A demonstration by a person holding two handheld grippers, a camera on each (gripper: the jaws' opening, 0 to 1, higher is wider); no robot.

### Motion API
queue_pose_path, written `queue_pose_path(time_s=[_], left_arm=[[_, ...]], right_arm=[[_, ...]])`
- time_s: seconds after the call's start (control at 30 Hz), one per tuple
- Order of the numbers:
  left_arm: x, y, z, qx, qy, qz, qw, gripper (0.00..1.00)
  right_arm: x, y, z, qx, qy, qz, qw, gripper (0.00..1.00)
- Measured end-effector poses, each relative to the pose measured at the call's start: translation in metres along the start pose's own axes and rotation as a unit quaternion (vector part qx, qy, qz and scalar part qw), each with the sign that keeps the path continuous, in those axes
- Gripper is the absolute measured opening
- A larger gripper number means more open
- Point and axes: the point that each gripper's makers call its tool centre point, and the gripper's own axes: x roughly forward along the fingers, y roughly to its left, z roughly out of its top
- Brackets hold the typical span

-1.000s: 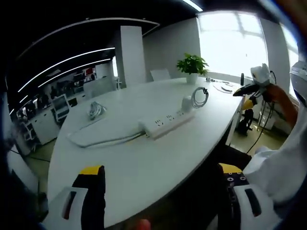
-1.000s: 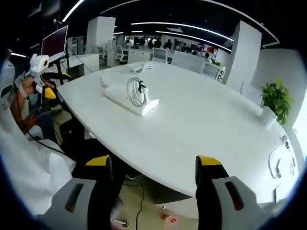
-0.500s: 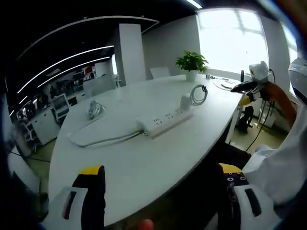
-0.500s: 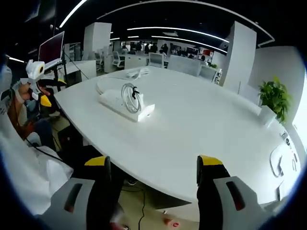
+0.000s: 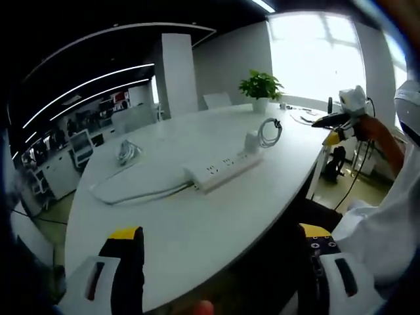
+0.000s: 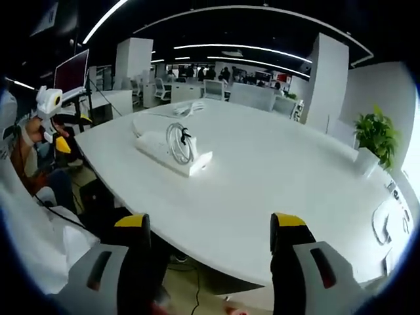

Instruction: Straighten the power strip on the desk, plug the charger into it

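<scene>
fingers of the left gripper (image 5: 220, 262) rise wide apart from the bottom of the left gripper view, yellow-tipped, holding nothing and hanging off the near edge of the white desk (image 5: 197, 230). going left to right across that view: a loose coil of white cable (image 5: 128, 151) lies far left on the desk, a flat white cord (image 5: 134, 191) runs from there toward the middle, and the power strip (image 5: 223, 170) lies at a slant near the centre, its sockets facing up. just past its right end stands the white charger (image 5: 252, 141), with its coiled cable (image 5: 269, 131) propped beside it. a potted plant (image 5: 262, 88) sits at the far edge before the bright window. at the right, the right gripper (image 5: 344, 115) is held in a person's hand off the desk's edge, well apart from the power strip; a white sleeve fills the lower right.

in the right gripper view, the left gripper shows at the far left, held by a hand beside the desk. the power strip lies left of centre on the desk, with the charger's coiled cable standing upright on or just against it; which, i cannot tell. the plant stands at the far right. the right gripper's own fingers stand wide apart at the bottom, holding nothing, short of the desk's edge.
</scene>
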Motion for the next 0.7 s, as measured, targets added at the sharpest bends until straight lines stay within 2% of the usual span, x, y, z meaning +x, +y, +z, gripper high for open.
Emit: queue_pose_path(time_s=[0.13,0.23,0.33,0.43,0.7], left_arm=[[0.0,-0.004,0.01,-0.01,-0.012,-0.007,0.9998,0.96],[-0.005,-0.01,0.015,0.009,-0.009,-0.004,0.9999,0.96],[-0.007,-0.01,0.014,0.014,-0.009,-0.004,0.9999,0.96],[-0.007,-0.005,0.008,0.009,-0.003,0.006,0.9999,0.96],[-0.014,0.004,-0.002,-0.007,0.0,0.02,0.9998,0.96]], right_arm=[[0.002,-0.014,-0.009,-0.003,0.031,-0.019,0.9993,0.77],[0.011,-0.017,-0.007,-0.023,0.045,-0.023,0.9985,0.77],[0.024,-0.015,0.001,-0.007,0.022,-0.016,0.9996,0.77],[0.031,-0.006,0.003,-0.015,0.027,-0.003,0.9995,0.77],[0.035,-0.005,0.008,-0.019,0.022,0.0,0.9996,0.76]])
